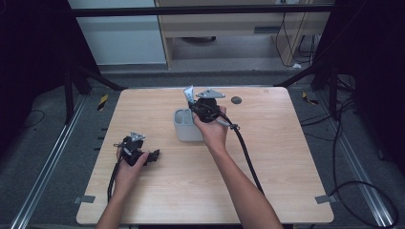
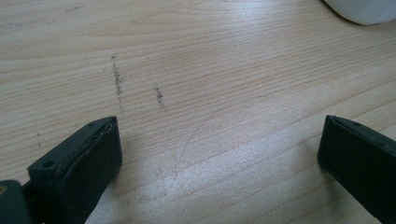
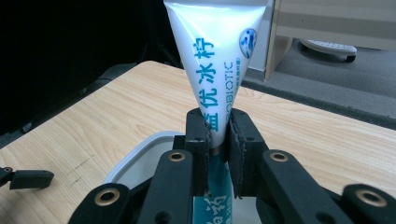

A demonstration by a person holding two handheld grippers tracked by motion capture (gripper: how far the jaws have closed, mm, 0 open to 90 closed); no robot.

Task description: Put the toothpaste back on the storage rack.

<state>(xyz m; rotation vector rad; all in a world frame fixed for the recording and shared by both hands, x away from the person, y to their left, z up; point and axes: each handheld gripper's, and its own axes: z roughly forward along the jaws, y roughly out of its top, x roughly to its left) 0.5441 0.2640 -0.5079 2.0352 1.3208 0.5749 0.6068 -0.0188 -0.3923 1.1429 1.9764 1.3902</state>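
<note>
1. Black jaws of your right gripper (image 3: 217, 140) stand nearest the lens in the right gripper view, pressed flat against a white tube (image 3: 215, 60) from both sides. You hold the tube; the pads pinch it at its narrow lower part.
2. Tube stands upright between the pads, its wide flat crimped end up. Teal characters run down its face, with a small round blue mark near the top right.
3. Directly below the jaws sits a white container (image 3: 135, 161), its rim curving out to the left of the gripper. The tube's lower end reaches down toward its opening; you cannot tell whether it touches the inside.
4. From the high view, your right hand (image 1: 212, 130) grips the tool just over the container (image 1: 184, 126), near the table's middle, a little toward the far edge. The tube (image 1: 189, 95) sticks up above the gripper (image 1: 195, 109).
5. Your left gripper (image 1: 154, 156) rests low over the table (image 1: 267, 157), well apart from the container, toward the near left. Its jaws stand wide, with bare wood and a few dark scuff marks (image 2: 117, 80) between them.
6. A small dark round disc (image 1: 236, 100) lies on the table beyond your right hand, near the far edge.
</note>
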